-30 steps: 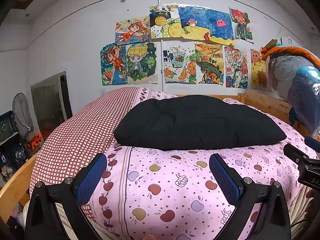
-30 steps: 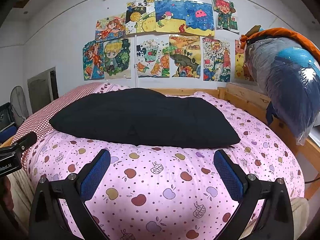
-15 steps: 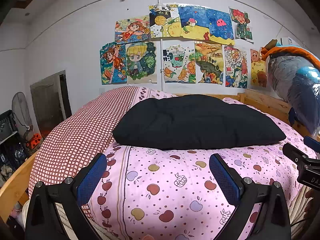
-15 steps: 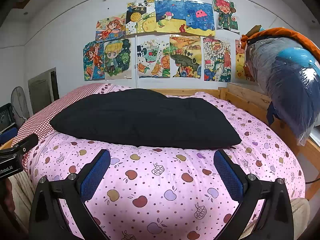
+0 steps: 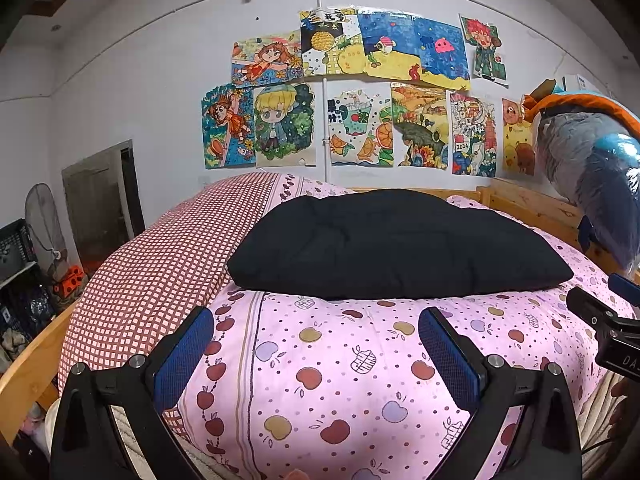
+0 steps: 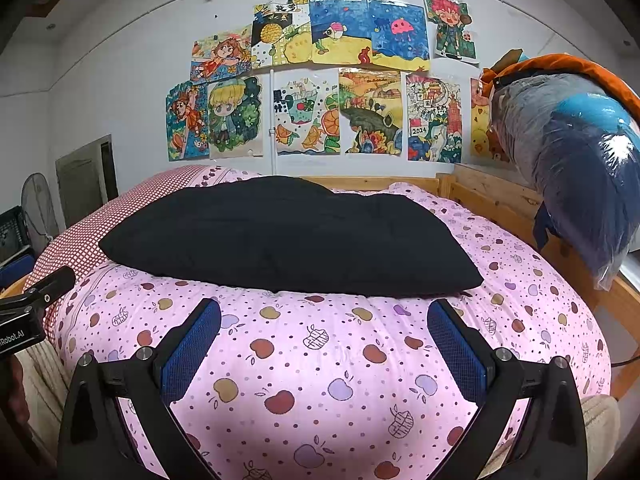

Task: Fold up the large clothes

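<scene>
Both your grippers are spread wide and empty: the left gripper (image 5: 316, 344) hovers over the near part of the bed, its blue pads (image 5: 182, 356) apart with nothing between them, and the right gripper (image 6: 326, 340) hangs just to its right in the same state.

Beyond both, the black garment (image 5: 396, 244) lies in the middle of the pink apple-print quilt (image 5: 340, 380), already gathered into a thick, roughly rectangular bundle. It looks mostly folded to me; whether another fold or only tidying remains, I can't tell from here. You are not touching it.

Left of the garment runs a red checked cover (image 5: 160, 272). At the far right, a plastic-wrapped bundle (image 6: 580, 168) overhangs the wooden bed frame (image 6: 496, 196), near the garment's right end, so mind it when you swing that side. Drawings (image 5: 360, 92) cover the far wall, well clear.
</scene>
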